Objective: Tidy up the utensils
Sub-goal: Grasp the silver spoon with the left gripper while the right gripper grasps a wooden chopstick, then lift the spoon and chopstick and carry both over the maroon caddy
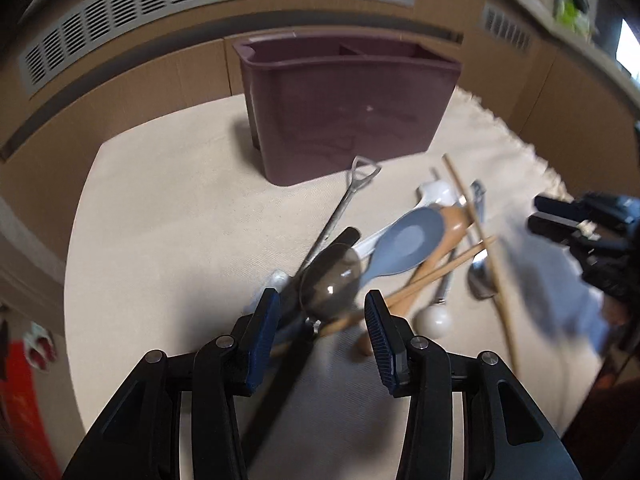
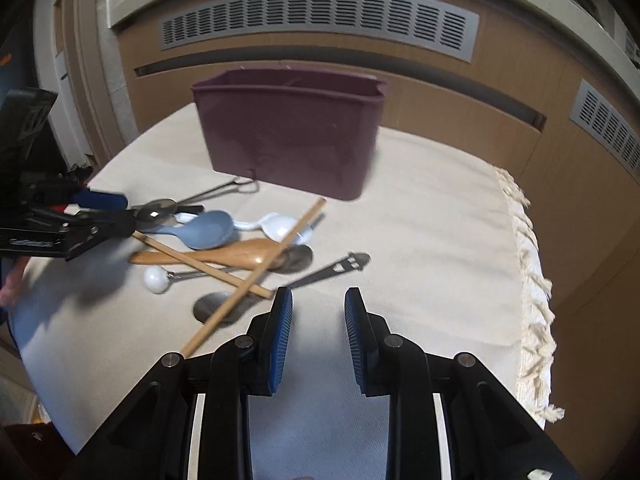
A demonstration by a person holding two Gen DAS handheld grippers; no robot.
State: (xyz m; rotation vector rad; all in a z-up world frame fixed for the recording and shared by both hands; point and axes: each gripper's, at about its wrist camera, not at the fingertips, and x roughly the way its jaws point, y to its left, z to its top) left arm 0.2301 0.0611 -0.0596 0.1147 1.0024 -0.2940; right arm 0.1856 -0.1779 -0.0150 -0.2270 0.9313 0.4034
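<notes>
A maroon two-compartment utensil holder (image 1: 344,116) (image 2: 288,136) stands at the back of a cream cloth. A pile of utensils lies in front of it: a metal spoon with a loop handle (image 1: 330,282) (image 2: 156,208), a blue-grey spoon (image 1: 404,244) (image 2: 206,230), a white spoon (image 2: 282,226), a wooden spoon (image 2: 236,256), chopsticks (image 1: 480,240) (image 2: 256,274) and a flat metal tool (image 2: 336,268). My left gripper (image 1: 322,322) (image 2: 116,214) is open with its fingers either side of the metal spoon's bowl. My right gripper (image 2: 318,320) is open and empty, right of the pile.
The cream cloth (image 2: 432,240) has a fringed edge (image 2: 532,280) at the right. Wooden panels with grey vents (image 2: 320,20) rise behind the holder. A white ball-ended utensil (image 1: 434,320) (image 2: 157,279) and another metal spoon (image 2: 218,306) lie at the pile's near side.
</notes>
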